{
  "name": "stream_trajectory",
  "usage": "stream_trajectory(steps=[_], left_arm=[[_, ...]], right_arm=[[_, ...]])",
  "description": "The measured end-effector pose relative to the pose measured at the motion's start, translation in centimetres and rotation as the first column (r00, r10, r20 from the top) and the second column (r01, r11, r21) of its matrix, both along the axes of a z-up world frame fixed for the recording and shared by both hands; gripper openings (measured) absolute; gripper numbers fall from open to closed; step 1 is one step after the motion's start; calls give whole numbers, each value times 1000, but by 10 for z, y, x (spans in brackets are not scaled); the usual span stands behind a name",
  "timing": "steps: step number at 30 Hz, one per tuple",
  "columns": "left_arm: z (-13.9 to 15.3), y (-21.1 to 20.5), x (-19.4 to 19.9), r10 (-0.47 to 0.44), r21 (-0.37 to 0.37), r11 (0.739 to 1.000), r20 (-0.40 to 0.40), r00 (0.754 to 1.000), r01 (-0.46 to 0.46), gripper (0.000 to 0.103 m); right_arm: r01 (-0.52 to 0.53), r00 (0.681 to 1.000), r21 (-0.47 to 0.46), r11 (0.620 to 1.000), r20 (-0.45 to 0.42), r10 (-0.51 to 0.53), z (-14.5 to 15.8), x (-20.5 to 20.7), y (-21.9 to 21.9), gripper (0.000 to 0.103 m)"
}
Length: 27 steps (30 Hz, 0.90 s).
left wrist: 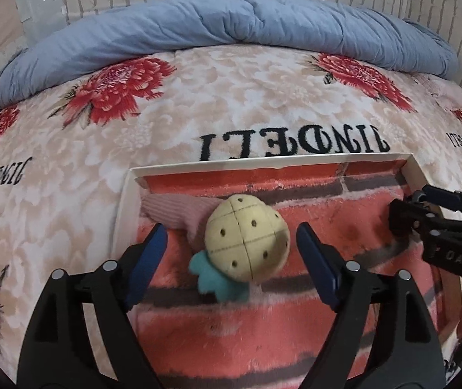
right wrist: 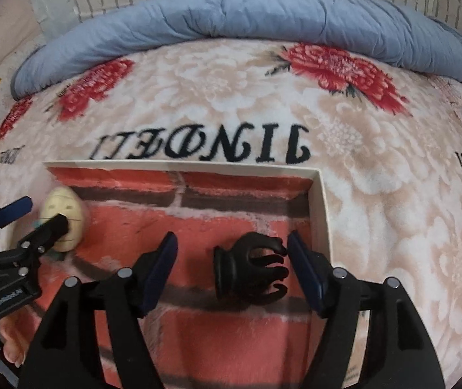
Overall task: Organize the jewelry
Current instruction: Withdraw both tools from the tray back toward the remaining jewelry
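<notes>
A shallow white box (left wrist: 263,164) lined with red brick-print fabric lies on the bed; it also shows in the right wrist view (right wrist: 323,207). A cream felt pineapple hair piece (left wrist: 247,238) with a teal leaf tuft and a pink scrunchie (left wrist: 172,209) lie inside it, between the open fingers of my left gripper (left wrist: 232,254), untouched. A black claw hair clip (right wrist: 250,270) lies near the box's right wall, between the open fingers of my right gripper (right wrist: 232,261), close to the right finger. The pineapple shows at the left in the right wrist view (right wrist: 64,209).
The box rests on a beige blanket with red flowers (left wrist: 198,103) and black lettering. A rolled blue quilt (left wrist: 231,22) lies along the far edge against a white brick wall. The right gripper's body (left wrist: 441,223) enters the left wrist view at the right.
</notes>
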State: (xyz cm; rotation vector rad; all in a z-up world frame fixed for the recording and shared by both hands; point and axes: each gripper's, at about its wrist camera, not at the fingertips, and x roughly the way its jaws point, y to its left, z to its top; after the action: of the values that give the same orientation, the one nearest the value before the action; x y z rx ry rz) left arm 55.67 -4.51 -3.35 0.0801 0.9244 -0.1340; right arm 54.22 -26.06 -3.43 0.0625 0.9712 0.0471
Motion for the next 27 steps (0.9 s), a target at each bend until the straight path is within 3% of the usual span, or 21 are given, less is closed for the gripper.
stream_trajectory(steps=[6, 13, 21, 27], left_arm=[[42, 17, -45, 32, -15, 999, 69, 997, -31, 89], [85, 36, -132, 47, -26, 999, 151, 987, -44, 97], [97, 48, -225, 57, -4, 998, 205, 977, -57, 98], [97, 56, -275, 66, -44, 997, 238, 969, -58, 98]], right_arm=[[21, 994, 8, 1000, 106, -21, 47, -52, -6, 76], [40, 982, 34, 999, 184, -45, 80, -121, -9, 76], [45, 971, 81, 996, 231, -63, 81, -205, -7, 76], [55, 970, 70, 996, 233, -70, 70, -256, -15, 76]])
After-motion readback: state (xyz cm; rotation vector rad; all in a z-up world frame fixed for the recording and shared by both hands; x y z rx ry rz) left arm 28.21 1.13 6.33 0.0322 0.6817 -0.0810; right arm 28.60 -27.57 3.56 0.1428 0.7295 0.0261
